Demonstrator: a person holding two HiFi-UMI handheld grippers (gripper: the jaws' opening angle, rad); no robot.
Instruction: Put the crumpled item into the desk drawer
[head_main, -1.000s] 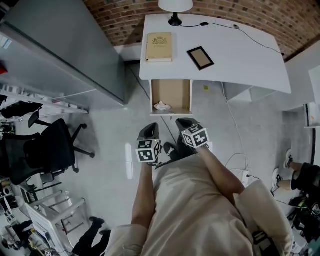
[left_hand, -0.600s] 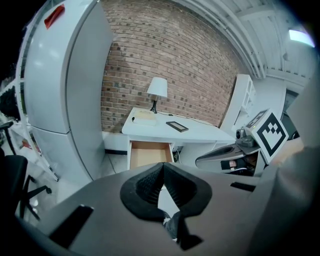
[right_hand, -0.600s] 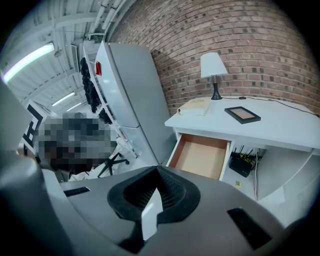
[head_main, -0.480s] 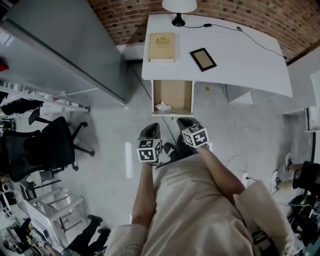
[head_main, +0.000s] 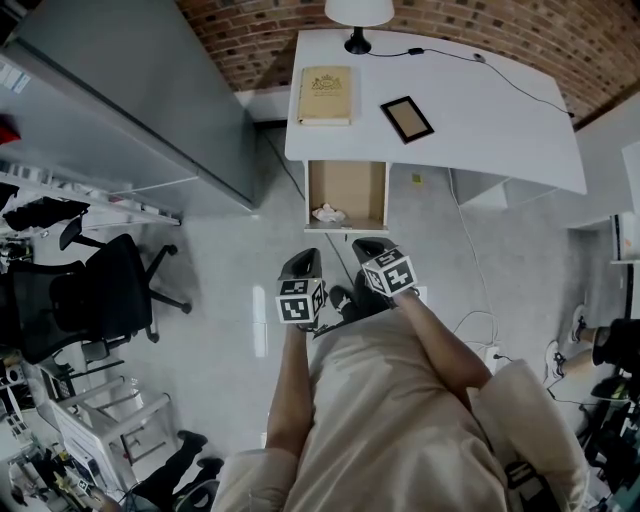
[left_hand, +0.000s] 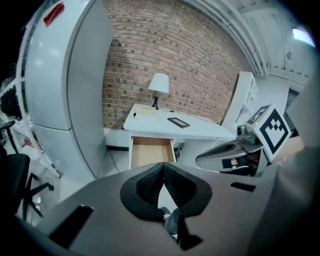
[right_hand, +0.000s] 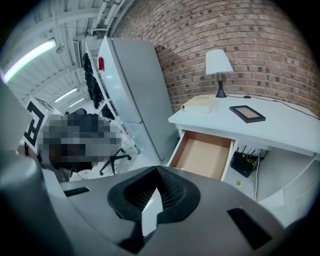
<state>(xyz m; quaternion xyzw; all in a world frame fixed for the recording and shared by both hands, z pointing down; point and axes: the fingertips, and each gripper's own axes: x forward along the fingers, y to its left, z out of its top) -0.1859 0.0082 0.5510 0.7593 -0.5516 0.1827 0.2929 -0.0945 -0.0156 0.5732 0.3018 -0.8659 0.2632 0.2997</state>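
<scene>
A white crumpled item (head_main: 327, 213) lies inside the open desk drawer (head_main: 346, 190), near its front left corner. The drawer juts out from under the white desk (head_main: 470, 120). My left gripper (head_main: 302, 254) and right gripper (head_main: 366, 244) hang side by side over the floor, a short way in front of the drawer and apart from it. Both are shut with nothing between the jaws. In the left gripper view the shut left gripper (left_hand: 163, 165) points at the drawer (left_hand: 150, 151), with the right gripper (left_hand: 227, 154) beside it. The right gripper (right_hand: 157, 168) also faces the drawer (right_hand: 204, 156), and the item is hidden there.
On the desk stand a lamp (head_main: 357, 14), a tan book (head_main: 327, 82) and a dark picture frame (head_main: 406, 118), with a cable across the top. A tall grey cabinet (head_main: 130, 90) stands left of the desk. An office chair (head_main: 95, 300) is at the far left. A router (right_hand: 245, 163) sits under the desk.
The head view has shifted slightly, so the desk sits a little lower in the picture. Both grippers stay shut in the same place.
</scene>
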